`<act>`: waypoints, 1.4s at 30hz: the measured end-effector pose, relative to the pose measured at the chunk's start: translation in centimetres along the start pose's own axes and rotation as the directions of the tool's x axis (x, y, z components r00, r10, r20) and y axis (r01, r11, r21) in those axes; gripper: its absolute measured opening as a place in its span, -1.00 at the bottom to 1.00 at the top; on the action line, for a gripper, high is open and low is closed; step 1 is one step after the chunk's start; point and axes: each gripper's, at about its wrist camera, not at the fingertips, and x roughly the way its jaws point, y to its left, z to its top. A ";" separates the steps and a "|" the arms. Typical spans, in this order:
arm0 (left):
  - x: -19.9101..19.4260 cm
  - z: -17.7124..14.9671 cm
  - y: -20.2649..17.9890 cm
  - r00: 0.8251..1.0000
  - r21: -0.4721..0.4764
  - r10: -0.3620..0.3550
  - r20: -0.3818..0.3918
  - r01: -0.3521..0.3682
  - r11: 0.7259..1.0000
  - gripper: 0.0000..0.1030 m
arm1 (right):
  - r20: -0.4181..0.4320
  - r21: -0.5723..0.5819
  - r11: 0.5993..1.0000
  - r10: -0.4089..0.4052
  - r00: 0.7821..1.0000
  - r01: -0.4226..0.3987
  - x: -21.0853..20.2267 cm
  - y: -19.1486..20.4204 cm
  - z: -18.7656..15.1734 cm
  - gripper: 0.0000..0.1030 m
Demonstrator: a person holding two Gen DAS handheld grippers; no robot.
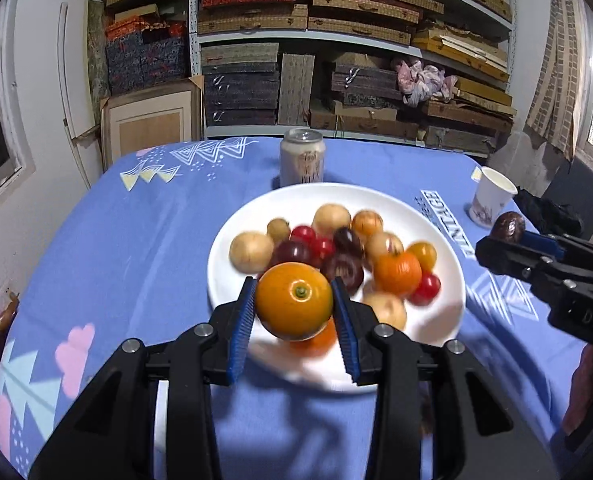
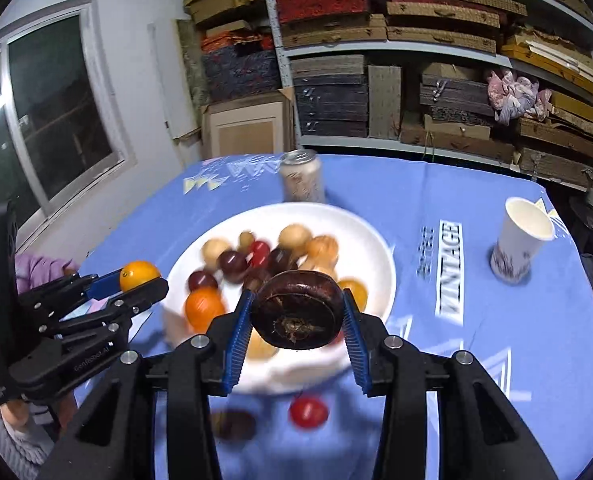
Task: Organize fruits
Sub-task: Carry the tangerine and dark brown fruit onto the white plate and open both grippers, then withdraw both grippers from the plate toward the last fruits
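Observation:
My left gripper (image 1: pixel 294 304) is shut on an orange (image 1: pixel 294 300) and holds it above the near rim of a white plate (image 1: pixel 436 236) filled with several small fruits. My right gripper (image 2: pixel 298 316) is shut on a dark brown mangosteen (image 2: pixel 298 314) above the same plate (image 2: pixel 376 248). In the left wrist view the right gripper (image 1: pixel 500 246) shows at the right with the mangosteen (image 1: pixel 507 227). In the right wrist view the left gripper (image 2: pixel 144 280) shows at the left with the orange (image 2: pixel 138 275). A red fruit (image 2: pixel 308 412) and a dark fruit (image 2: pixel 234 426) lie on the cloth near the plate.
A drink can (image 1: pixel 301 162) stands behind the plate. A paper cup (image 1: pixel 490 196) stands at the right of the blue tablecloth (image 1: pixel 136 240). Shelves of stacked boxes (image 1: pixel 336 60) lie beyond the table. A window (image 2: pixel 56 108) is at the left.

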 end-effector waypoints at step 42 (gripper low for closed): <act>-2.7 -10.1 -7.4 0.997 0.102 -0.031 -0.067 0.038 0.994 0.38 | 0.049 0.183 0.982 0.030 0.998 -0.039 -3.7 -5.5 -7.5 0.62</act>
